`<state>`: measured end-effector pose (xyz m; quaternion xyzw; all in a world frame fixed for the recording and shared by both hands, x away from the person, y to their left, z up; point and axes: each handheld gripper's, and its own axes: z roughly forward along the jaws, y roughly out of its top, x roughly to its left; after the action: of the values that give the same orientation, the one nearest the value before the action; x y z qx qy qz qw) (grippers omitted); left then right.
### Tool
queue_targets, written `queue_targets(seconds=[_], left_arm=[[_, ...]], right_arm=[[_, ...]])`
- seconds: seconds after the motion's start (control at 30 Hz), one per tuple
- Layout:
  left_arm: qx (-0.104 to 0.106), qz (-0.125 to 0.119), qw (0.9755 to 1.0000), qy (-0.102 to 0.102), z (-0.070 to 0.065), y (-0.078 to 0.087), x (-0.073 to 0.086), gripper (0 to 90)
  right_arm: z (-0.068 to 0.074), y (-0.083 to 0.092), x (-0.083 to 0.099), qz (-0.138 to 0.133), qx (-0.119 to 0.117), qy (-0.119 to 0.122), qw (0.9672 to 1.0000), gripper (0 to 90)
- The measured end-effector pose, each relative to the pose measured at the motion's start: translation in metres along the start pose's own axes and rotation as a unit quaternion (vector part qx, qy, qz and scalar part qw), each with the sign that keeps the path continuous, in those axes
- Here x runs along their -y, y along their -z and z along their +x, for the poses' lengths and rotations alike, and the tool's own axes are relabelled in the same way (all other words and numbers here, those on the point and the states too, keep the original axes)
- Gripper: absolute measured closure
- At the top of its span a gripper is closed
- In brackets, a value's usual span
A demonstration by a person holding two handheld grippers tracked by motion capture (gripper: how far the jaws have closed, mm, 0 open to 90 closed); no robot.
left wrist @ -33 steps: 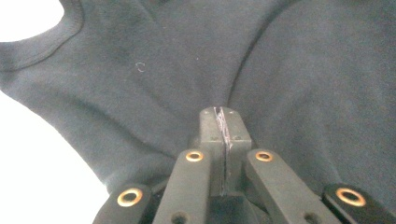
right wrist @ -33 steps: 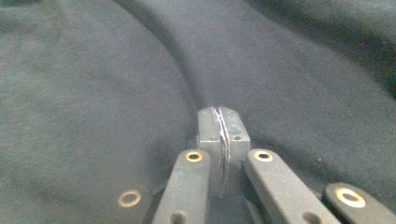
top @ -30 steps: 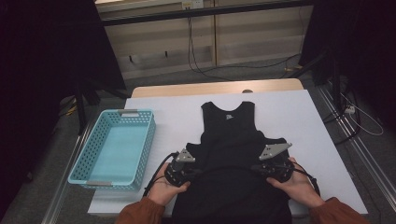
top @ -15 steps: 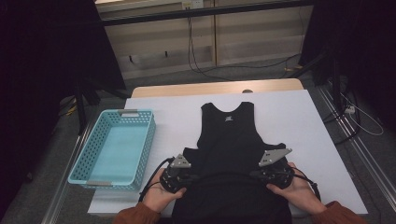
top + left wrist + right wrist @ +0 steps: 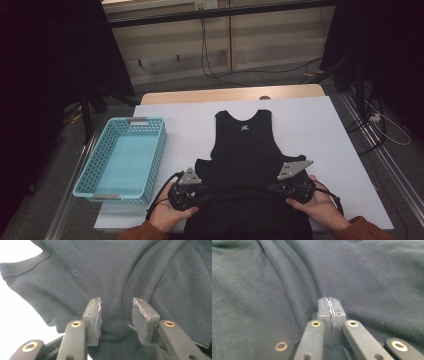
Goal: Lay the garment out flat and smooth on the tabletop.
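A black sleeveless shirt (image 5: 244,145) lies flat on the white table (image 5: 320,125), neck toward the far side. Its lower part is doubled over near the front edge. My left gripper (image 5: 206,191) sits at the left side of that fold. Its jaws have just been opening, and in the left gripper view (image 5: 116,307) a bunched bit of shirt (image 5: 100,270) lies loose between the pads. My right gripper (image 5: 272,189) is at the fold's right side. In the right gripper view (image 5: 330,302) its pads are pressed together, with creases of the shirt (image 5: 374,270) running into them.
A light blue plastic basket (image 5: 159,150) stands on the table's left part, with nothing in it. Bare white table lies to the right of the shirt. Past the far edge are a wooden strip, cables and dark stands on the floor.
The left gripper's jaws have opened and let go of the cloth. Both hands have drawn a little nearer the front edge, and the right jaws stay closed.
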<state>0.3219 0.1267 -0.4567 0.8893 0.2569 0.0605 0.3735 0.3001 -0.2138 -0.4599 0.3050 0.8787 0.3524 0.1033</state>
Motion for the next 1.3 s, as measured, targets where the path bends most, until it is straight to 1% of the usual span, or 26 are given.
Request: queue_targets(seconds=[0.03,0.07,0.1,0.13,0.17,0.2,0.27,0.3,0.37,0.43,0.47,0.53,0.63,0.83,0.9,0.93,1.0,1.03,1.1,1.17,1.2,1.23,1.3], left_arm=[[-0.002,0.000,1.0000,-0.003,-0.002,-0.002,0.000,58.4],[0.014,0.002,0.9999,0.003,-0.003,-0.002,0.000,66.3],[0.020,0.003,0.9998,0.006,-0.004,-0.002,0.000,74.9],[0.020,0.003,0.9998,0.006,-0.004,-0.002,0.000,79.3],[0.015,0.007,0.9998,0.005,-0.006,-0.002,-0.001,83.8],[0.015,0.014,0.9998,0.006,-0.008,0.000,-0.002,85.9],[0.015,0.015,0.9998,0.007,-0.008,0.001,-0.002,88.5],[0.021,0.016,0.9996,0.011,-0.006,0.003,-0.001,89.6],[0.023,0.019,0.9995,0.012,-0.006,0.004,-0.001,90.0],[0.015,0.019,0.9997,0.008,-0.010,0.005,0.000,90.0],[0.015,0.019,0.9997,0.008,-0.010,0.005,0.000,90.0],[0.017,0.021,0.9996,0.008,-0.011,0.006,0.001,90.0],[0.028,0.025,0.9992,0.016,-0.012,0.010,0.005,90.0],[0.030,0.028,0.9991,0.014,-0.017,0.014,0.008,90.0],[0.029,0.029,0.9991,0.011,-0.019,0.015,0.009,90.0],[0.029,0.029,0.9991,0.011,-0.019,0.015,0.009,90.0],[0.026,0.029,0.9992,0.010,-0.021,0.016,0.010,90.0],[0.025,0.029,0.9992,0.009,-0.022,0.016,0.010,90.0],[0.029,0.032,0.9990,0.009,-0.024,0.018,0.012,90.0],[0.030,0.031,0.9990,0.011,-0.025,0.018,0.013,90.0],[0.030,0.034,0.9989,0.009,-0.026,0.021,0.015,90.0],[0.030,0.034,0.9989,0.009,-0.026,0.021,0.015,90.0],[0.034,0.036,0.9987,0.010,-0.031,0.025,0.019,90.0]], right_arm=[[0.000,0.000,0.000,0.000,0.000,0.000,1.0000,89.9],[0.000,0.000,0.000,0.000,0.001,-0.001,1.0000,89.9],[0.001,0.000,0.000,0.001,0.003,0.001,1.0000,89.9],[0.002,0.000,0.000,0.002,0.004,0.004,1.0000,90.0],[0.002,0.000,0.000,0.002,0.004,0.006,1.0000,90.0],[0.002,0.000,0.000,0.003,0.004,0.006,1.0000,90.0],[0.002,0.001,0.001,0.002,0.003,0.002,1.0000,90.0],[0.003,0.001,0.001,0.003,0.002,0.004,1.0000,90.0],[0.004,0.002,0.001,0.003,0.002,0.005,1.0000,90.0],[0.008,0.003,0.002,0.005,0.002,0.008,1.0000,90.0],[0.009,0.003,0.003,0.005,0.004,0.011,0.9999,90.0],[0.012,0.004,0.003,0.005,0.005,0.009,0.9999,90.0],[0.015,0.004,0.004,0.005,0.003,0.011,0.9999,90.0],[0.019,0.006,0.006,0.007,-0.004,0.011,0.9999,90.0],[0.024,0.007,0.008,0.007,-0.007,0.011,0.9999,90.0],[0.024,0.007,0.008,0.007,-0.007,0.011,0.9999,90.0],[0.030,0.009,0.009,0.008,-0.009,0.012,0.9999,90.0],[0.030,0.009,0.009,0.008,-0.009,0.012,0.9999,90.0],[0.036,0.010,0.011,0.008,-0.011,0.014,0.9998,90.0],[0.038,0.010,0.011,0.007,-0.013,0.015,0.9998,90.0],[0.042,0.011,0.012,0.008,-0.016,0.015,0.9997,90.0],[0.042,0.011,0.012,0.008,-0.016,0.015,0.9997,90.0],[0.047,0.012,0.014,0.007,-0.020,0.015,0.9997,90.0]])
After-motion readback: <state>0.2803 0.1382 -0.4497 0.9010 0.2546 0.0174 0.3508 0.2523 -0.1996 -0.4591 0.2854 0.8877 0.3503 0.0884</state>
